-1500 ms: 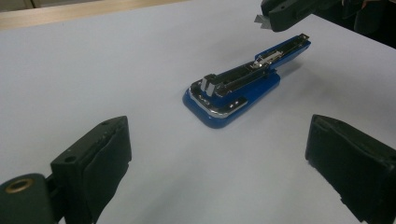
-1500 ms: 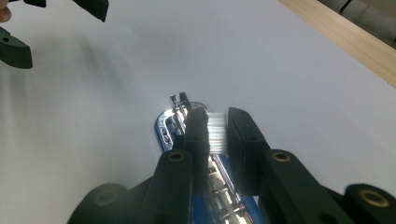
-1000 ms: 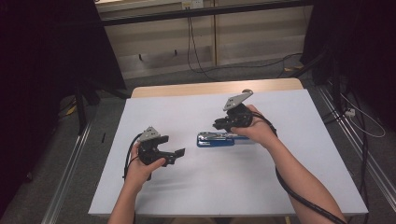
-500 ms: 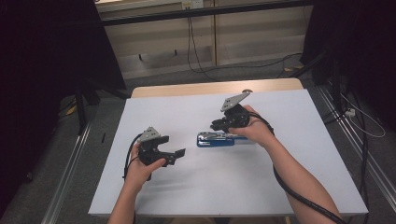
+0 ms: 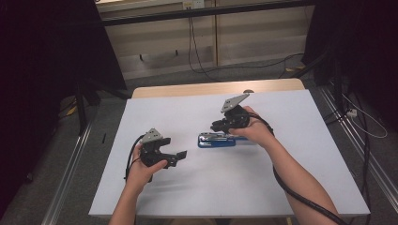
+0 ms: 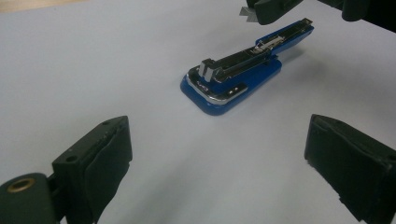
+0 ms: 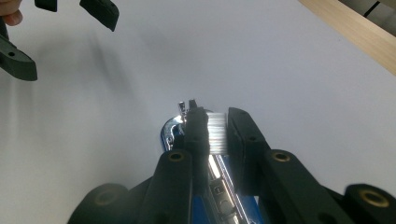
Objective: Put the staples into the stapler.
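Observation:
A blue and chrome stapler [image 5: 216,140] lies flat on the white table [image 5: 244,187], slightly right of centre, with its metal staple channel [image 6: 243,58] facing up. My right gripper [image 5: 217,125] hovers just over the stapler's rear half, shut on a short silvery strip of staples [image 7: 217,133]. The strip's end shows at the gripper's tip in the left gripper view [image 6: 247,12]. The stapler's chrome nose [image 7: 176,125] shows below the jaws. My left gripper [image 5: 176,156] is held low over the table to the stapler's left. Its jaws are wide open and empty, pointing at the stapler [image 6: 233,79].
A wooden strip [image 5: 211,88] runs along the table's far edge. Beyond it lie grey floor, cables [image 5: 197,56] and a pale wall panel. Metal rails [image 5: 70,178] flank the table on both sides. Each gripper trails a black cable.
My right gripper has eased slightly down and left over the stapler with the staple strip. The left gripper and the stapler have stayed put.

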`<state>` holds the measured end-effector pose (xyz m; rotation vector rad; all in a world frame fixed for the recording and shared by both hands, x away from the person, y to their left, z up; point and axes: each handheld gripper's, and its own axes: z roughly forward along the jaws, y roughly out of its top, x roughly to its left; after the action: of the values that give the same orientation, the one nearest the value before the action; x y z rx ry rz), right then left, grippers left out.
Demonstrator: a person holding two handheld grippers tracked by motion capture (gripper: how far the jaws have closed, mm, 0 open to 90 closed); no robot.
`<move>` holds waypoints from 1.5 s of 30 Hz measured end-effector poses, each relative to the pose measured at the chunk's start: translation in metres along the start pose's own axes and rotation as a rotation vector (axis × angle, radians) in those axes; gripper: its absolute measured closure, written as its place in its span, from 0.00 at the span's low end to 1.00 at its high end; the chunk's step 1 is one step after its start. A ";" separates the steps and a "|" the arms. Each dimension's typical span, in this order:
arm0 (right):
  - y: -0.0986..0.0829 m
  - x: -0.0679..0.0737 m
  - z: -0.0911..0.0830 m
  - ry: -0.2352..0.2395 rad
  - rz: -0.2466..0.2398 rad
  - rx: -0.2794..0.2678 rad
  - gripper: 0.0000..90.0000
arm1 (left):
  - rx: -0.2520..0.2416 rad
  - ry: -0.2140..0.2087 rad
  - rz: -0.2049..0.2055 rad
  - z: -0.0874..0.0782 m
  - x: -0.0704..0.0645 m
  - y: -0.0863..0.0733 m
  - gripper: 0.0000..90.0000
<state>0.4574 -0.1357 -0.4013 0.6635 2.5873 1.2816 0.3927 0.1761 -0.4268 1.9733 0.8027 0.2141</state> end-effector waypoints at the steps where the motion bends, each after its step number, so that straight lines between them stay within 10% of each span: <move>1: 0.000 0.000 0.000 0.001 -0.006 0.001 0.88 | 0.004 -0.001 0.002 0.000 0.000 0.000 0.09; 45: 0.003 -0.003 0.016 0.052 -0.065 0.009 0.88 | -0.005 0.012 -0.011 0.000 0.000 0.000 0.09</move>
<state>0.4667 -0.1241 -0.4089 0.5494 2.6341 1.2852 0.3928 0.1758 -0.4267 1.9640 0.8206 0.2216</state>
